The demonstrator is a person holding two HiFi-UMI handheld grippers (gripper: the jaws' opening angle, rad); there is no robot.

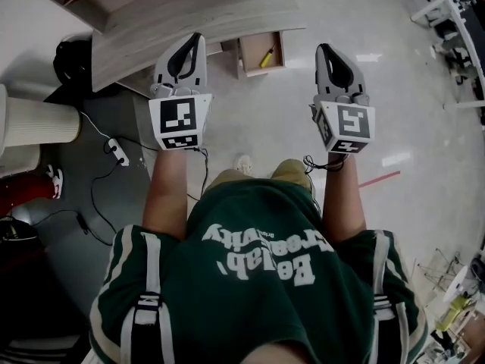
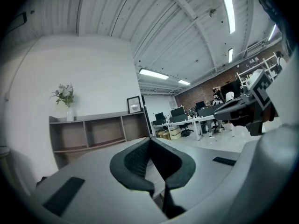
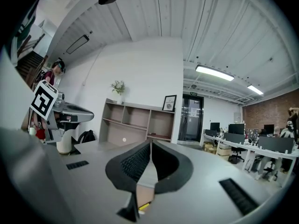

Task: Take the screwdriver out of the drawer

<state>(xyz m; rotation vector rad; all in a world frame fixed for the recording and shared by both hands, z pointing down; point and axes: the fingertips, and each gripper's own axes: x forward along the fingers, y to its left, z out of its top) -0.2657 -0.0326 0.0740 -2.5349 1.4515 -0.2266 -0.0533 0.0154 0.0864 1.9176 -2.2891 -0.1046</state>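
In the head view a small wooden drawer (image 1: 243, 58) stands pulled out from under a curved grey desk (image 1: 189, 14). A yellow-handled screwdriver (image 1: 266, 56) lies inside it. My left gripper (image 1: 198, 36) is held level at the left of the drawer, over the desk's edge, its jaws shut with nothing in them. My right gripper (image 1: 321, 48) is to the right of the drawer, apart from it, also shut and empty. The left gripper view shows the left gripper (image 2: 150, 140) with tips touching. Below the closed tips of the right gripper (image 3: 151, 143) a yellow bit (image 3: 144, 205) shows.
A white ribbed cylinder (image 1: 38, 123), a black bag (image 1: 72, 55) and a power strip with cables (image 1: 117, 152) are on the floor at left. A wall shelf unit (image 3: 140, 120) stands ahead. Office desks and chairs (image 3: 252, 148) fill the right.
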